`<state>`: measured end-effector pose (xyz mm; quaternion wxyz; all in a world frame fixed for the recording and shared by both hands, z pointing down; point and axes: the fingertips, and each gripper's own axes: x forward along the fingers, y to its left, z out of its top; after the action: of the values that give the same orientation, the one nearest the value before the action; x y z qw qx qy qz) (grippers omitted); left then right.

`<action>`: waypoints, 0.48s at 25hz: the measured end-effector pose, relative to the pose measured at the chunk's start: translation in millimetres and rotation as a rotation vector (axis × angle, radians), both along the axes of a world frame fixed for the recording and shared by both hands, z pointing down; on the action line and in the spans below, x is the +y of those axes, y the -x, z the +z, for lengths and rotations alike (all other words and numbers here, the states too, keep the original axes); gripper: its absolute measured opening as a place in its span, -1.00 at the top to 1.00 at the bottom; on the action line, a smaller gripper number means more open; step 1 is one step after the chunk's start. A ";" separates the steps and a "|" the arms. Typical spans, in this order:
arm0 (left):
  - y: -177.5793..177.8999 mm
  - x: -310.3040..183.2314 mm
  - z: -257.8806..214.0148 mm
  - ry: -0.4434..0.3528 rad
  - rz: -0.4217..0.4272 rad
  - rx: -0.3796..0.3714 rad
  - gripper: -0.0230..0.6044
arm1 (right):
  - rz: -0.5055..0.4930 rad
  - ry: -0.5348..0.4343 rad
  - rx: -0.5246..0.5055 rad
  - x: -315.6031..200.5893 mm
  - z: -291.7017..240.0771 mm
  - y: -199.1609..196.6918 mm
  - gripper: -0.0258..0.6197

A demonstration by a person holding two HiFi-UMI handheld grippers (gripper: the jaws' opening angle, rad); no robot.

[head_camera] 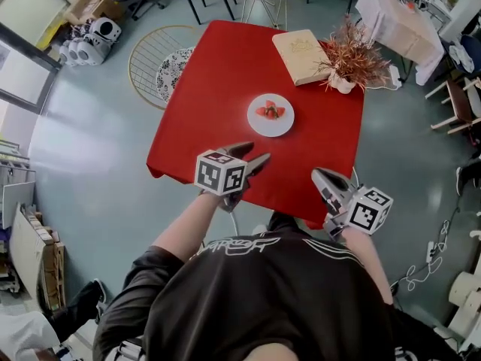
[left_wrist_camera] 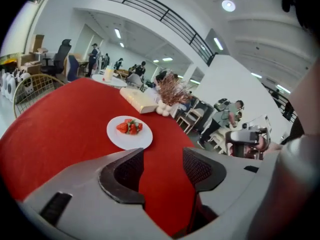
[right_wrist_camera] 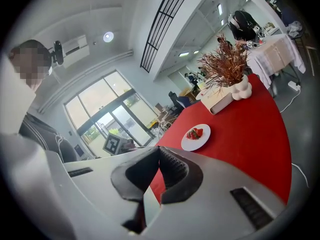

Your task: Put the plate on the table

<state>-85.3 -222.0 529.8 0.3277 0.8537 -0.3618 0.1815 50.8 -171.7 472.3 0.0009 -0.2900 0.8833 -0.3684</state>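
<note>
On the near half of the room, head view: round white ceramic plate [head_camera: 270, 119] carrying red strawberries [head_camera: 270, 111], lying flat at the middle of the red-clothed rectangular table [head_camera: 210, 104]. Cream hardback book [head_camera: 299, 55] and white vase of rust-coloured dried sprigs [head_camera: 347, 62] sit at the far edge, well apart from the plate. Left gripper [head_camera: 258, 154] hangs over the near edge, pointed toward the plate; right gripper [head_camera: 319, 174] sits off the near corner, farther back. Left gripper view: jaws wide apart, only red cloth between them; plate [left_wrist_camera: 129, 132] lies ahead, slightly left of the gap, clear of both pads. Right gripper view: jaws closed tip to tip, nothing held; plate [right_wrist_camera: 195, 137] ahead and to the right, well apart. Plate is round, so no long axis governs approach; left gripper is the nearer. Judged: placement appears complete, no grasp pending.
</note>
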 end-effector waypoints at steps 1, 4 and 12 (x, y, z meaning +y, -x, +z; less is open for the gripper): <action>-1.0 8.0 -10.0 -0.018 0.015 0.015 0.14 | -0.008 -0.014 0.002 5.0 -2.8 4.2 0.90; -1.8 34.3 -36.5 -0.057 0.056 0.048 0.31 | -0.023 -0.060 0.022 18.5 -12.3 15.0 0.90; 0.7 96.9 -100.6 -0.199 0.110 0.089 0.90 | -0.093 -0.188 0.180 51.6 -37.6 44.7 0.90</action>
<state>-86.0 -125.1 429.2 0.2467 0.9077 -0.3158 0.1245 6.2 -120.2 434.7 -0.0685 -0.2793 0.9229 -0.2559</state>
